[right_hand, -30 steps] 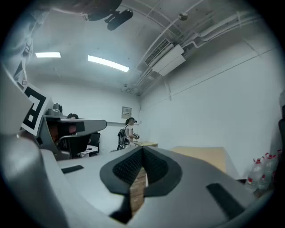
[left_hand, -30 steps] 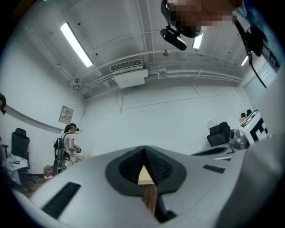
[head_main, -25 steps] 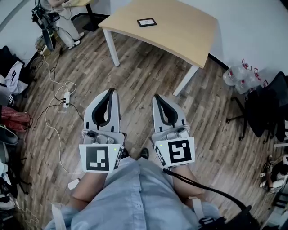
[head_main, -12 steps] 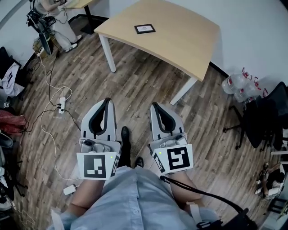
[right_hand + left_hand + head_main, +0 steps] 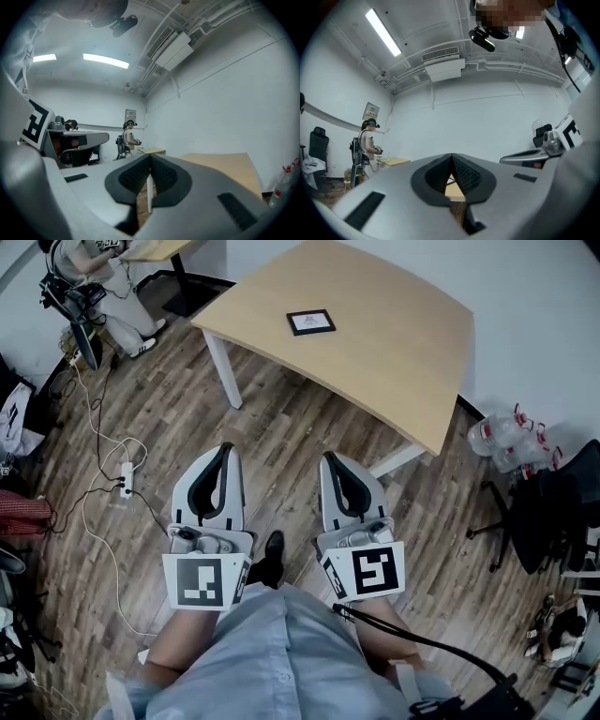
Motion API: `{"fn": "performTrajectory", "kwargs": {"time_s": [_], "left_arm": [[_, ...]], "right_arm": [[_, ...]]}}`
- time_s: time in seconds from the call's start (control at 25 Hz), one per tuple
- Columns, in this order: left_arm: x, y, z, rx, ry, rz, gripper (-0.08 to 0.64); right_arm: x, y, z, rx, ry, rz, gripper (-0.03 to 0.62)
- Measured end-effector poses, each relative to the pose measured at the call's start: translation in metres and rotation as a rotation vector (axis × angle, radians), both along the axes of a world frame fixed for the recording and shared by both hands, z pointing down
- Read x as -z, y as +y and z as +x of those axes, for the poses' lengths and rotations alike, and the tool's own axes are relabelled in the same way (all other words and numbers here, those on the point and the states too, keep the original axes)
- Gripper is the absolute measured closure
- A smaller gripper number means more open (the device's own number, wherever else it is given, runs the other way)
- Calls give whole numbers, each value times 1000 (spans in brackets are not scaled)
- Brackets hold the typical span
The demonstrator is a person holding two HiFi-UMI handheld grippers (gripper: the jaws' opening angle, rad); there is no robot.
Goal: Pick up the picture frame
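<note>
Here, a small, dark-rimmed rectangular picture frame [image 5: 310,322] lies flat on a smooth pale-wood table [image 5: 394,343] with a curved edge and white legs, over a plank floor [image 5: 281,437]. The left gripper [image 5: 225,450] and right gripper [image 5: 335,461] point level, side by side, well apart from the frame. Each has its ribbed black pads closed together on nothing.

Left tool [image 5: 228,449] and right tool [image 5: 334,459] level (jaws together).
</note>
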State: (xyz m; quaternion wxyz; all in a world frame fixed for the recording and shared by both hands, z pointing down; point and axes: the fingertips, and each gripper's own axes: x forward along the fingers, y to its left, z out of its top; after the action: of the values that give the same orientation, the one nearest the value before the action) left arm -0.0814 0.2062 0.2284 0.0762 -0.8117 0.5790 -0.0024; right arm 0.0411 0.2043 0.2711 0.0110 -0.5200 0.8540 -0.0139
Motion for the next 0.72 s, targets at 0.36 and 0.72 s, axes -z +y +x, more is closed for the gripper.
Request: {"fn": "performTrajectory", "kwargs": {"time_s": [0.36, 0.72], "left_arm": [[9, -98, -28, -16, -1, 46, 558], [4, -154, -30, -28, 15, 14, 558]], "right_arm": [[13, -107, -24, -33, 1, 51, 591], [7, -161, -20, -63, 26, 12, 591]]}}
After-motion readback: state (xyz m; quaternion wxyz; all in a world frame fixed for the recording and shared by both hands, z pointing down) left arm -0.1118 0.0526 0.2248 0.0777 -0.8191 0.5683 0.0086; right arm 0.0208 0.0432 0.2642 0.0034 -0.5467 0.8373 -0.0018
